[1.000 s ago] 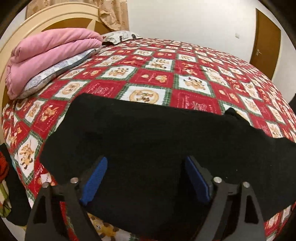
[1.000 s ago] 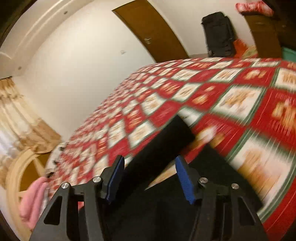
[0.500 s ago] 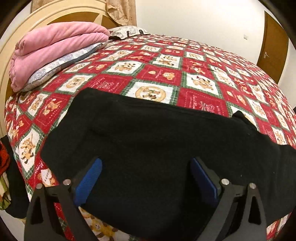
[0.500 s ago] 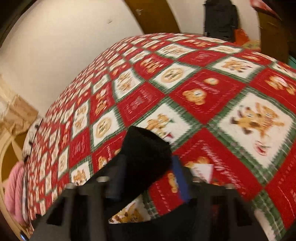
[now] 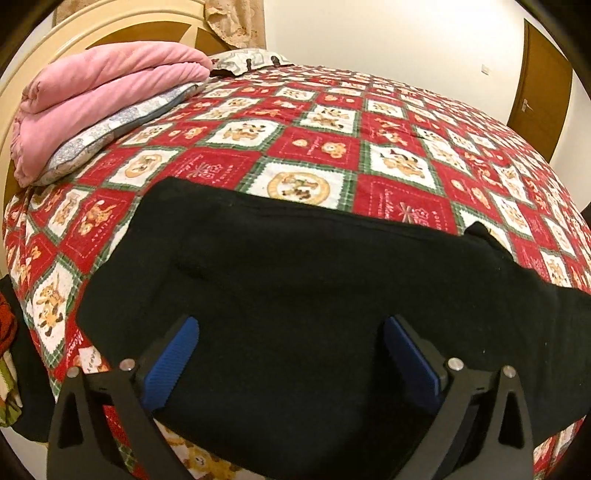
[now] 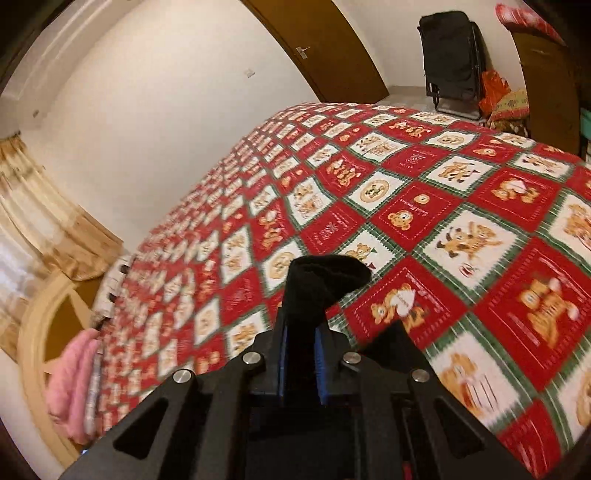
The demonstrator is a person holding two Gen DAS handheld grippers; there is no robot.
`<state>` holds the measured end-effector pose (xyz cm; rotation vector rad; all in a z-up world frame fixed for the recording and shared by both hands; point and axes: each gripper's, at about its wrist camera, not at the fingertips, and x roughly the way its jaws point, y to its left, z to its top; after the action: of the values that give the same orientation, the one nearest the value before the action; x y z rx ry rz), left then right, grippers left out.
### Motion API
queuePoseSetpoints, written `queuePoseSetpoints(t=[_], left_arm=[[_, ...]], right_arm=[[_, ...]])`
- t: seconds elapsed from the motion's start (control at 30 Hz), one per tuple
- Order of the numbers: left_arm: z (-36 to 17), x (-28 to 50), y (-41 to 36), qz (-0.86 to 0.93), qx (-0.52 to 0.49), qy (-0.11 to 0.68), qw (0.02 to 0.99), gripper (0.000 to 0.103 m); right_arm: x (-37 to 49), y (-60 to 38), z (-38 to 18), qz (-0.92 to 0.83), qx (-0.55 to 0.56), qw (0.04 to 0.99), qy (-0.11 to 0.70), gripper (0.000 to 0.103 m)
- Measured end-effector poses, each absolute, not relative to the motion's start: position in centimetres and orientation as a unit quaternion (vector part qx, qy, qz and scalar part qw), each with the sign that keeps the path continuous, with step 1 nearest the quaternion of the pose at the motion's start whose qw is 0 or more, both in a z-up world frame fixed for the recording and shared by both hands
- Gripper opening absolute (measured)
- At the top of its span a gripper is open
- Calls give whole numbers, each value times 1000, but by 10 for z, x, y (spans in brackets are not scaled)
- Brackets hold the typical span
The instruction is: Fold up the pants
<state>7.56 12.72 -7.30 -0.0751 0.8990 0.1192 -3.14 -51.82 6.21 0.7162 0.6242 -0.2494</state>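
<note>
Black pants point(image 5: 303, 295) lie spread flat across the near edge of a bed with a red patchwork quilt point(image 5: 332, 147). My left gripper point(image 5: 290, 356) is open just above the pants, its blue pads wide apart with nothing held between them. My right gripper point(image 6: 301, 363) is shut on a bunched end of the black pants point(image 6: 321, 284), which sticks up between its blue pads and is lifted above the quilt point(image 6: 461, 240).
A folded pink blanket point(image 5: 99, 92) lies on a pillow by the cream headboard point(image 5: 92, 26). A brown door point(image 5: 539, 88) is at the far right. A black bag point(image 6: 450, 59) and colourful clothes point(image 6: 506, 99) sit on the floor beyond the bed.
My right gripper has closed on the end of the pants and lifted it. My left gripper has stayed open and pulled back slightly over the pants.
</note>
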Motion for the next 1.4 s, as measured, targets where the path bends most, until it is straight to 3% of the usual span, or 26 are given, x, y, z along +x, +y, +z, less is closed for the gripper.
queuePoseSetpoints(t=[0.27,0.33,0.5,0.63,0.9,1.07,1.13,1.23,1.4], left_arm=[[-72,83,127,40,-24,439,897,103],[-72,84,127,38,-20,439,898,103],[-72,87,126,36,-12,440,897,103],[-71,85,124,46,-12,433,900,103],[-49,60,120,39,12,386,922,101],[-33,24,165,70,-5,362,929,101],[-33,8,195,98,-17,355,929,100],[-40,-8,231,111,-57,365,923,88],[-55,-14,257,104,-136,360,917,88]], right_arm=[[-62,-564,18,-159,405,826,357,15],[-72,-579,2,-177,434,810,353,35],[-108,-589,16,-268,410,827,277,44],[-130,-550,37,-196,402,871,205,44],[-76,-427,11,1,392,874,287,44],[-43,-347,12,80,306,897,310,44],[-26,-318,9,117,279,897,322,44],[4,-270,1,163,236,893,348,44],[37,-213,-13,213,208,876,379,44]])
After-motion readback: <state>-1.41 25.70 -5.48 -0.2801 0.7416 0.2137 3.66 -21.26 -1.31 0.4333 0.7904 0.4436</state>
